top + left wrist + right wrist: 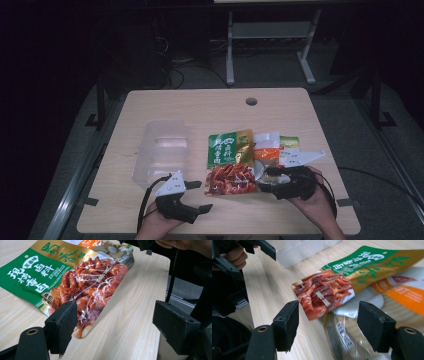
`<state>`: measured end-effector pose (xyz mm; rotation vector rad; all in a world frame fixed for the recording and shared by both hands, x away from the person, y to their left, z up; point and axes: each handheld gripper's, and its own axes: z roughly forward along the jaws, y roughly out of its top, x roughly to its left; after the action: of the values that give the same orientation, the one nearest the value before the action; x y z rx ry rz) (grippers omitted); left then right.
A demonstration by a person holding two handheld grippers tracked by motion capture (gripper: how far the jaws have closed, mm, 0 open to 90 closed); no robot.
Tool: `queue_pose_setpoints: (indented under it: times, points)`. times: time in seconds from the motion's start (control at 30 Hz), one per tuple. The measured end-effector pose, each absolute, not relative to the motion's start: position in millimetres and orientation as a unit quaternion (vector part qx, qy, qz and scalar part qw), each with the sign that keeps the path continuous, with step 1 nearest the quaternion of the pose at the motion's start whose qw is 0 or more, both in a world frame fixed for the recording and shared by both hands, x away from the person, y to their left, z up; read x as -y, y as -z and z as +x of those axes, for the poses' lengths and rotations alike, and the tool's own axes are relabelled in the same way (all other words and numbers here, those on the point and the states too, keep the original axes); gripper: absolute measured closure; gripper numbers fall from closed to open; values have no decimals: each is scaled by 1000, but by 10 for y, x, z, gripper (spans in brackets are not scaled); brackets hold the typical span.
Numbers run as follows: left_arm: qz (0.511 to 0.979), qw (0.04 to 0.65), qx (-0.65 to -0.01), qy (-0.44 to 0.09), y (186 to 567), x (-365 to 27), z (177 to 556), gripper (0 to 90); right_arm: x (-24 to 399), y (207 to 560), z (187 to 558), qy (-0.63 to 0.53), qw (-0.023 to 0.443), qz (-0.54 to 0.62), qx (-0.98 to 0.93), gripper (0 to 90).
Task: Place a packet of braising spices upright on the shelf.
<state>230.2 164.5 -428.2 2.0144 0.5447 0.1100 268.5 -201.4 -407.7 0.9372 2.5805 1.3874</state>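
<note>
Three sauce packets [231,162], one clear tray [161,152]

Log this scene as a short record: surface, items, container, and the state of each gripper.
surface: light wooden table with a round hole near its far edge
top packet: green and gold sauce packet, lying flat over other packets
underneath: orange and white packets, partly covered
container: clear plastic bin, left of the packets
left gripper: open, holds nothing, near the top packet's corner
right gripper: open, holds nothing, at the packets' near edge
</note>
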Motion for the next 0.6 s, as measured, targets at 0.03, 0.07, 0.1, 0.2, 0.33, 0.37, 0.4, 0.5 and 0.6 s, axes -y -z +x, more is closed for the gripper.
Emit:
queue_pose_setpoints:
  times: [0.03,0.07,0.1,0.2,0.33,0.37,0.4,0.5,0.6]
  points:
    - [834,501,-225,-46,4280,-1645,2298,199,1993,4065,2698,-448,32,304,-840,337]
    - [834,501,-225,-46,4280,-1645,2298,199,1993,4065,2698,-448,32,304,-840,337]
    - [834,502,-224,-47,4279,-1645,2296,199,1975,4056,2713,-447,31,302,-842,337]
    - [834,503,-223,-47,4277,-1637,2290,199,1921,4020,2778,-443,33,296,-846,337]
    - [834,502,-224,-48,4275,-1647,2298,199,1905,4006,2850,-444,33,296,-845,337]
    - [833,503,-225,-47,4274,-1649,2297,199,1903,4005,2860,-446,32,299,-843,337]
    - [832,504,-226,-47,4273,-1652,2297,198,1903,4005,2871,-447,32,298,-843,338]
    - [833,503,-225,-48,4271,-1658,2303,199,1899,4003,2899,-447,31,302,-842,337]
    - [833,503,-226,-49,4271,-1656,2303,199,1884,3974,2941,-445,29,303,-842,338]
